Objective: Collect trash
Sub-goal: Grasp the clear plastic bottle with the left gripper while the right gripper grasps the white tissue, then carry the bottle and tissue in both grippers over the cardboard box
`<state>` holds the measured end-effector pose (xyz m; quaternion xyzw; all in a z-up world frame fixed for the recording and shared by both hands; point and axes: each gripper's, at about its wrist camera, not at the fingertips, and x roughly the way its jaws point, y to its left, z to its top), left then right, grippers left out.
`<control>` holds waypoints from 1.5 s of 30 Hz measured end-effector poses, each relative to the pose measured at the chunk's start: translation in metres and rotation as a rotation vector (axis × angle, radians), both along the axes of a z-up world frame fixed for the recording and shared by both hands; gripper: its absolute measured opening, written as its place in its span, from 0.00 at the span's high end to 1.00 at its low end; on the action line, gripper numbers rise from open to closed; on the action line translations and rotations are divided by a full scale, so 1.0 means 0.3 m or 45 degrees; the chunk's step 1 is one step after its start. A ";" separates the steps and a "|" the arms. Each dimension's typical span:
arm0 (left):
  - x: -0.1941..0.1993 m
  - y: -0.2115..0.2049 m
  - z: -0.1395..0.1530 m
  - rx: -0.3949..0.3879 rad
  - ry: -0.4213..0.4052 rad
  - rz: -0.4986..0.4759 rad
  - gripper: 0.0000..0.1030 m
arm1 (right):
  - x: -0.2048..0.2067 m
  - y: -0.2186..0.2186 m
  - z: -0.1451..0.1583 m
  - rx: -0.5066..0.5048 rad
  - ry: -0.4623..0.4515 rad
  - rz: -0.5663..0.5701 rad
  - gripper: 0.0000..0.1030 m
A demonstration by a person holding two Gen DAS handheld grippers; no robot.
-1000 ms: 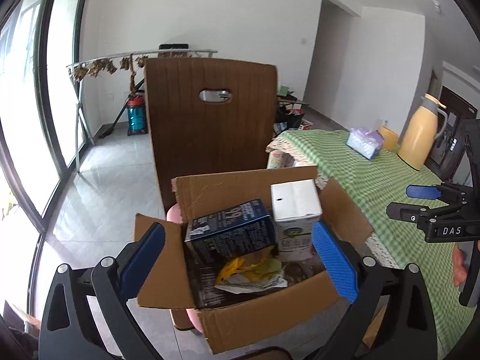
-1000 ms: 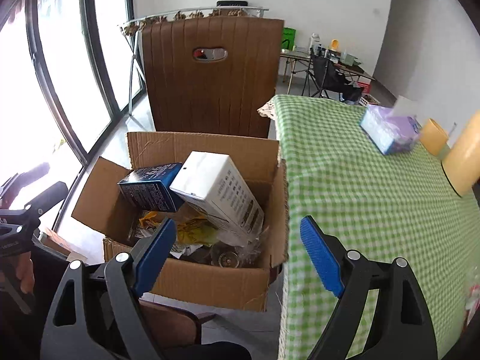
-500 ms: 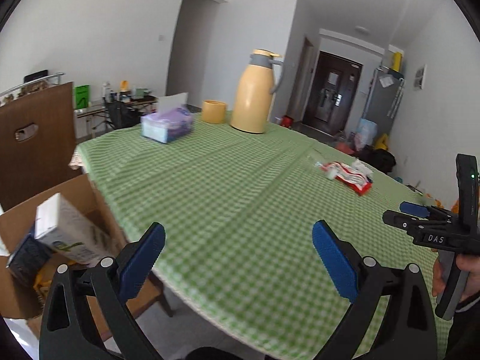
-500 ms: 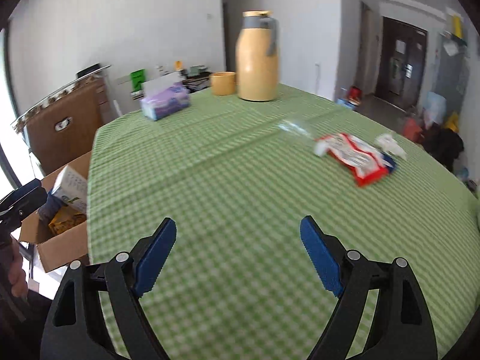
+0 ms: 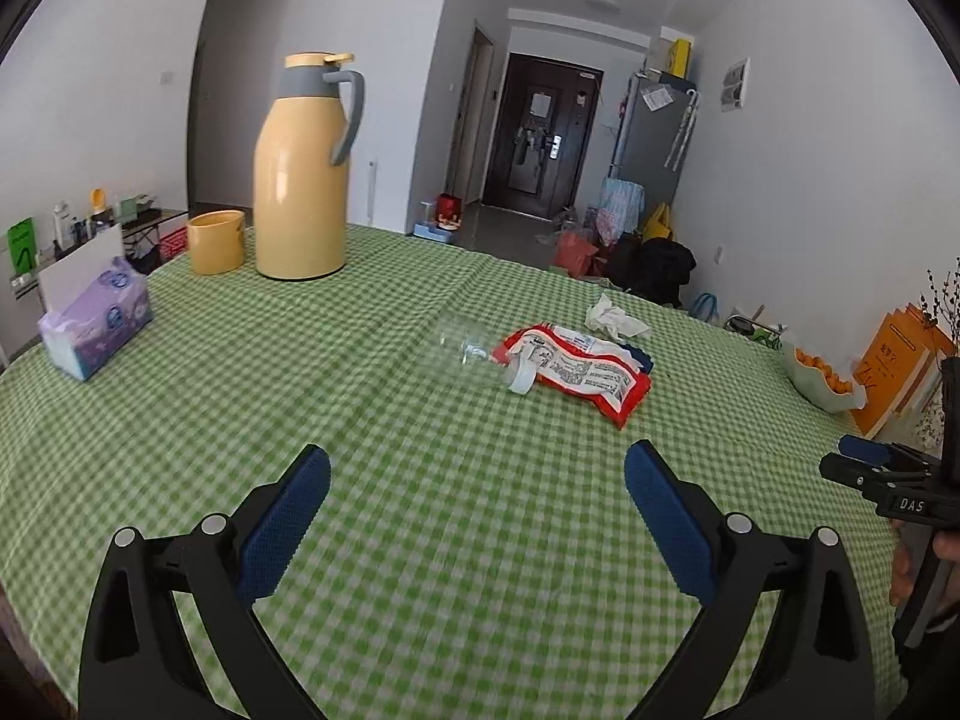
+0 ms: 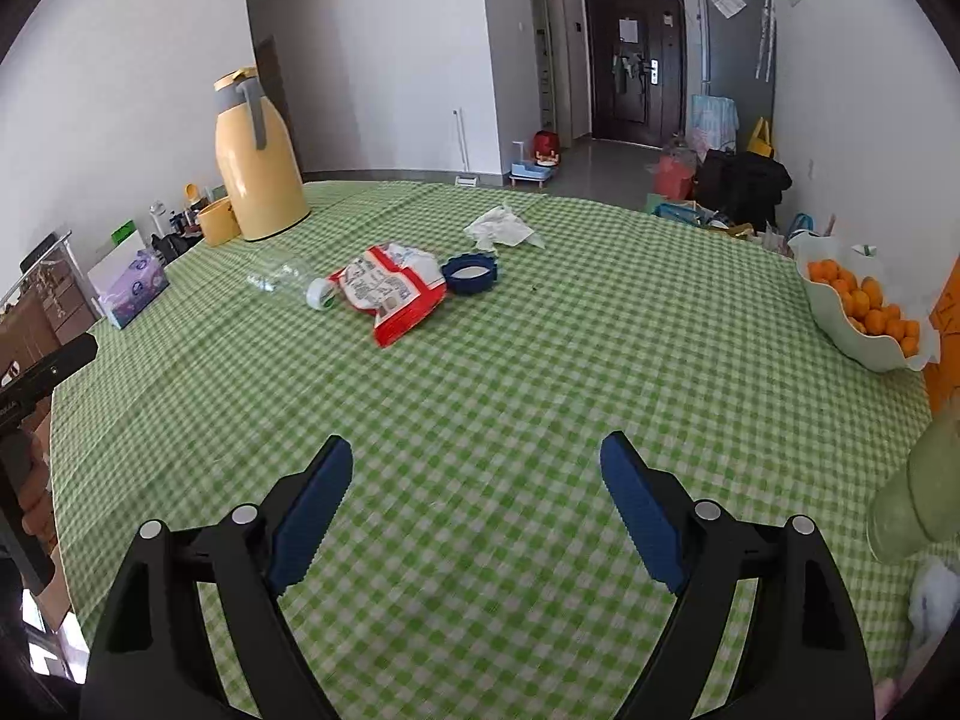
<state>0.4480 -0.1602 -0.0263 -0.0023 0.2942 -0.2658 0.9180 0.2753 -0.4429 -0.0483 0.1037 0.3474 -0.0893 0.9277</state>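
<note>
We hold both grippers, left gripper and right gripper, spread wide and empty above the checked tablecloth; the red snack wrapper and clear bottle lie well ahead of our fingertips.

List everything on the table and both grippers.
thermos jug: 1, yellow with grey handle, far left, upright
cup: 1, yellow, beside the jug
tissue pack: 1, purple, left edge
clear bottle: 1, transparent with white cap, lying mid-table
snack wrapper: 1, red and white, against the bottle's cap
lid: 1, blue, right of the wrapper
crumpled tissue: 1, white, behind the lid
bowl of oranges: 1, pale green, right edge
tablecloth: 1, green checked
left gripper: open, empty
right gripper: open, empty
</note>
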 end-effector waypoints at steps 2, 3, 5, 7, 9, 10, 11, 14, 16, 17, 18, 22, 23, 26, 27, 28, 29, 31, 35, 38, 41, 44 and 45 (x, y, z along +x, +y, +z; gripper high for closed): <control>0.127 -0.053 -0.017 0.004 0.031 -0.029 0.07 | 0.076 -0.062 0.011 0.019 -0.006 -0.032 0.21; 0.191 -0.082 -0.026 0.012 0.047 -0.063 0.07 | 0.111 -0.088 0.019 0.035 -0.006 -0.035 0.21; 0.322 -0.139 -0.048 0.044 0.044 -0.075 0.07 | 0.229 -0.150 0.029 0.068 -0.013 -0.054 0.21; 0.453 -0.197 -0.087 0.087 0.070 -0.085 0.07 | 0.356 -0.203 0.026 0.076 0.014 -0.041 0.21; 0.558 -0.230 -0.118 0.090 0.137 -0.121 0.07 | 0.490 -0.238 0.016 0.036 0.040 -0.037 0.21; 0.611 -0.246 -0.139 0.078 0.193 -0.153 0.07 | 0.565 -0.255 0.006 0.044 0.050 -0.021 0.21; 0.652 -0.261 -0.155 0.079 0.239 -0.164 0.07 | 0.622 -0.263 -0.002 0.058 0.055 -0.003 0.21; 0.741 -0.302 -0.191 0.061 0.327 -0.184 0.13 | 0.817 -0.282 -0.052 0.095 0.092 0.048 0.21; 0.760 -0.314 -0.216 0.070 0.363 -0.187 0.34 | 0.932 -0.287 -0.090 0.077 0.118 0.054 0.21; 0.756 -0.309 -0.224 0.057 0.383 -0.190 0.46 | 0.974 -0.288 -0.107 0.071 0.141 0.058 0.21; 0.750 -0.299 -0.225 0.009 0.400 -0.204 0.54 | 1.021 -0.287 -0.134 0.075 0.170 0.068 0.22; 0.663 -0.301 -0.199 -0.047 0.413 -0.315 0.81 | 1.124 -0.289 -0.225 0.086 0.290 0.061 0.53; 0.629 -0.303 -0.187 -0.044 0.396 -0.350 0.87 | 1.121 -0.289 -0.234 0.111 0.294 0.064 0.60; 0.512 -0.314 -0.142 0.050 0.331 -0.362 0.98 | 1.090 -0.290 -0.214 0.134 0.286 0.062 0.88; 0.472 -0.313 -0.126 0.075 0.325 -0.367 0.98 | 1.063 -0.284 -0.190 0.092 0.276 0.042 0.90; 0.445 -0.303 -0.112 0.065 0.325 -0.363 0.98 | 1.032 -0.283 -0.163 0.069 0.266 0.034 0.91; 0.414 -0.289 -0.091 0.055 0.318 -0.361 0.98 | 1.005 -0.279 -0.135 0.065 0.251 0.034 0.91; 0.350 -0.250 -0.039 0.037 0.287 -0.334 0.98 | 0.928 -0.265 -0.054 0.041 0.199 0.023 0.91; 0.219 -0.116 0.098 -0.043 0.212 -0.267 0.98 | 0.739 -0.193 0.099 -0.025 0.097 0.041 0.91; 0.113 -0.013 0.181 -0.077 0.156 -0.216 0.98 | 0.605 -0.112 0.190 -0.069 0.031 0.074 0.91; 0.005 0.104 0.252 -0.102 0.110 -0.149 0.98 | 0.475 -0.003 0.271 -0.092 -0.043 0.114 0.91; -0.098 0.207 0.313 -0.106 0.050 -0.073 0.98 | 0.393 0.095 0.322 -0.087 -0.091 0.163 0.91; -0.137 0.247 0.332 -0.107 0.024 -0.038 0.98 | 0.355 0.146 0.341 -0.096 -0.111 0.187 0.91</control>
